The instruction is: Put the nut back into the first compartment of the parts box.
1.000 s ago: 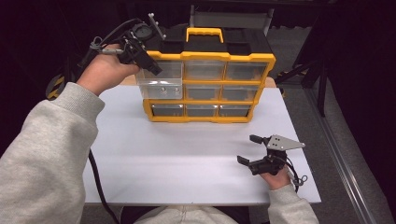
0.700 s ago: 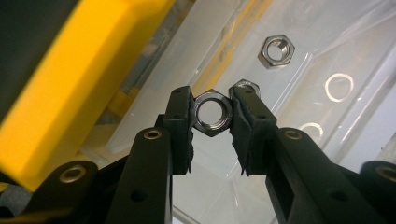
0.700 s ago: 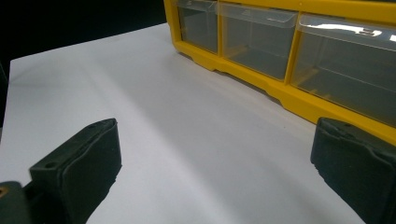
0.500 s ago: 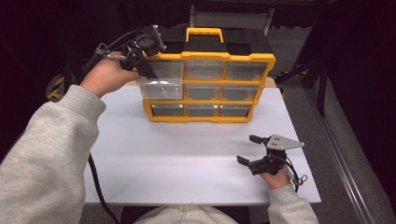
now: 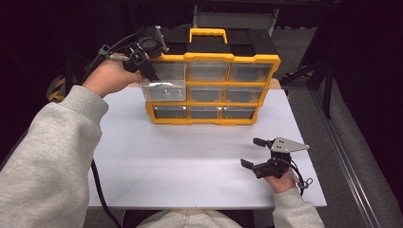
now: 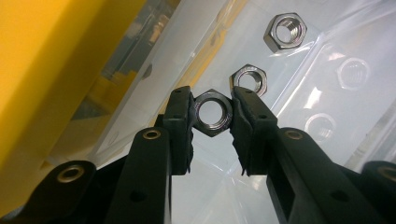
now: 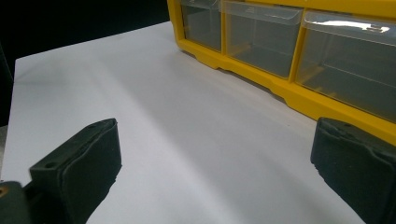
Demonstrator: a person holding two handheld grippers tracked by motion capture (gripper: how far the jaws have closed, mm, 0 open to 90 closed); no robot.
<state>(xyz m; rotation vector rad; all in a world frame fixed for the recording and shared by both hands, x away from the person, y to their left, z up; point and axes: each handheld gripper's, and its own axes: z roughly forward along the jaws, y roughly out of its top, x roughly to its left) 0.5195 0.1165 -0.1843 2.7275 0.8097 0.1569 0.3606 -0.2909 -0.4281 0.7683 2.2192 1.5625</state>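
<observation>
Gripping: left gripper clamped a steel hex nut, seen close up.
Drawer: high view showed the clear plastic drawer pulled out.
Right gripper: jaws apart.

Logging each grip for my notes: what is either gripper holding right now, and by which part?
The left gripper clamps a hex nut across its outer sides, over the open drawer. The right gripper holds nothing.
</observation>
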